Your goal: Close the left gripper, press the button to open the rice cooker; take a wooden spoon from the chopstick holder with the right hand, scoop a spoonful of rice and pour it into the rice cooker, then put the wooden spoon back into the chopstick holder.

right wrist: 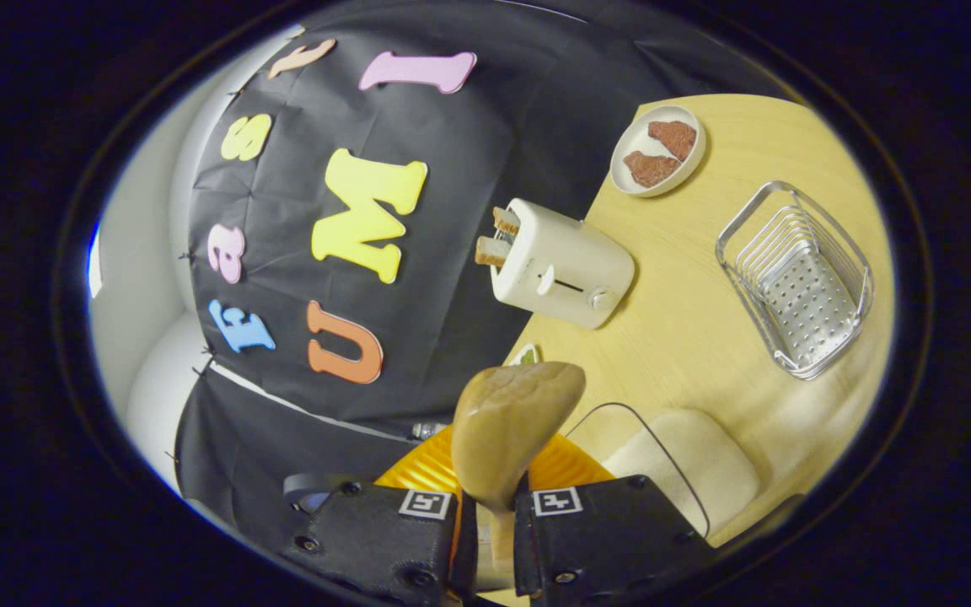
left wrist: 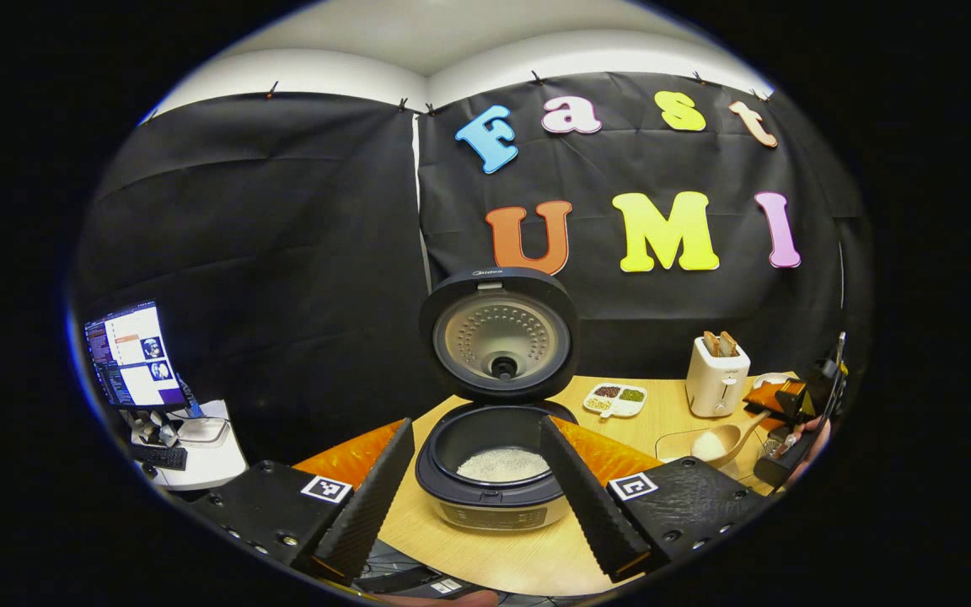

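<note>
The black rice cooker (left wrist: 494,493) stands on the table with its lid (left wrist: 498,337) raised and white rice (left wrist: 502,464) in its pot. My left gripper (left wrist: 475,430) is open, its fingers to either side of the pot and touching nothing. Off to the right, the right gripper (left wrist: 789,455) holds the wooden spoon (left wrist: 730,438) over a glass container of rice (left wrist: 679,443), and white rice shows at the spoon's bowl. In the right gripper view, the right gripper (right wrist: 492,510) is shut on the handle of the wooden spoon (right wrist: 512,421), beside the rice container (right wrist: 688,472).
A white toaster (left wrist: 716,377) (right wrist: 561,265) with toast stands behind the rice container. A metal wire holder (right wrist: 797,282) and a plate of brown pieces (right wrist: 658,152) lie beyond it. A divided dish (left wrist: 616,399), an orange mat (left wrist: 351,455) and a monitor (left wrist: 131,354) are also around.
</note>
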The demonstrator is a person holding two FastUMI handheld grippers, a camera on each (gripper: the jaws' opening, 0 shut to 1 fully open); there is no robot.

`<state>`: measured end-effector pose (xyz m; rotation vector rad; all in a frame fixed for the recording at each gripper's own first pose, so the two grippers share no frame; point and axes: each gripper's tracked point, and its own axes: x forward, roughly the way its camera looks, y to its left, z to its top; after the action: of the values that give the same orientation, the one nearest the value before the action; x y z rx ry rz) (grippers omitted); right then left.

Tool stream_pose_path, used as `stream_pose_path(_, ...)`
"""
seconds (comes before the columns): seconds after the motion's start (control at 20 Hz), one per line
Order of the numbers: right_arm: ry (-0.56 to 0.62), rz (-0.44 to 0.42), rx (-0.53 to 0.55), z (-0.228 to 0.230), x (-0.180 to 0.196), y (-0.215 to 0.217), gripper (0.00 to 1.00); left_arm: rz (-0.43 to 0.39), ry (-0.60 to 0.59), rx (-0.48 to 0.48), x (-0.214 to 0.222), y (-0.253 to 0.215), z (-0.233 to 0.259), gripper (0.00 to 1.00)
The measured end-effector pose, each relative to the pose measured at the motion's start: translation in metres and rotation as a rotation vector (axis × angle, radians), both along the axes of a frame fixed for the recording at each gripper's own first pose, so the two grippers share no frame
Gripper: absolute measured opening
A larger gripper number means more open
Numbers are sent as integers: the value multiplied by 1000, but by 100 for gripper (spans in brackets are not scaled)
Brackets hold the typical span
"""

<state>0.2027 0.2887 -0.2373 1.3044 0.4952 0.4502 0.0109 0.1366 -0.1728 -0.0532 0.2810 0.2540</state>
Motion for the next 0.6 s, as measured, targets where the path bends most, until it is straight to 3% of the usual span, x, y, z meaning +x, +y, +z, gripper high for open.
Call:
stream_pose_path(0.25, -57, 27, -5, 67, -15, 25, 22, 25, 0, -11, -9, 12, -1, 95)
stream_pose_path(0.6, -124, 171, -23, 122, -45, 158, 22, 107, 8, -43, -32, 44, -8, 95)
